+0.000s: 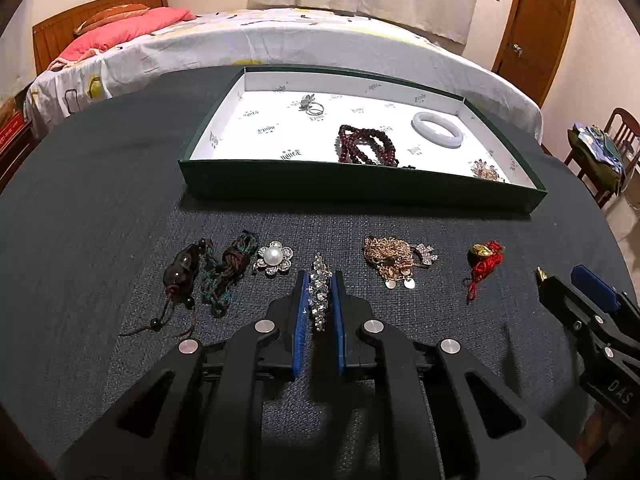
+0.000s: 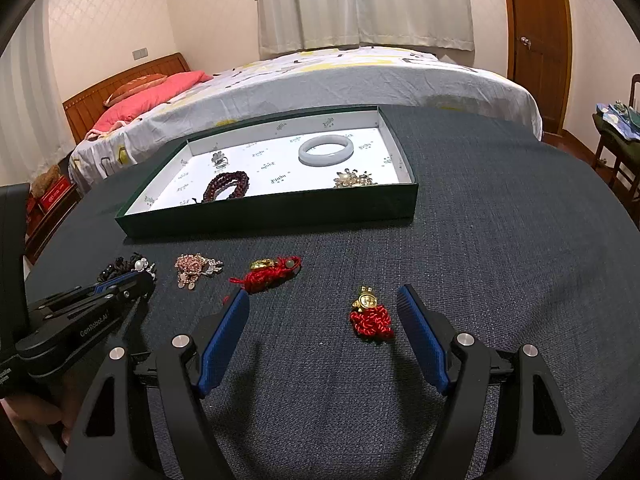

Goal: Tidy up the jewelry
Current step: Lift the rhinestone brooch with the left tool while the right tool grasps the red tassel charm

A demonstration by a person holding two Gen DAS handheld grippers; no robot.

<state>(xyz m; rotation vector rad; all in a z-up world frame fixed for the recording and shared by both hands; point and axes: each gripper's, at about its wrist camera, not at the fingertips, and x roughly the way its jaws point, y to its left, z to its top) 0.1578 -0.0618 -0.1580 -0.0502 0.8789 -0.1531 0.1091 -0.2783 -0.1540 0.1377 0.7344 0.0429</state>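
Only your right camera shows the red charm (image 2: pixel 370 316) with a gold top lying between the wide-open jaws of your right claw (image 2: pixel 323 308), touching neither pad. Only your left camera shows your left claw (image 1: pixel 319 280) squeezing the sparkly clip (image 1: pixel 320 292). Farther off, the box (image 1: pixel 360 190) holds a white bangle (image 1: pixel 437 129).

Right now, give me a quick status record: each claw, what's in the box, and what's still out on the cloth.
left claw: shut on rhinestone clip
right claw: open, empty, red knot charm between the fingers
box: ring, dark bead bracelet, white bangle, crystal brooch
on cloth: brown cords, pearl brooch, gold chain, red tassel charm
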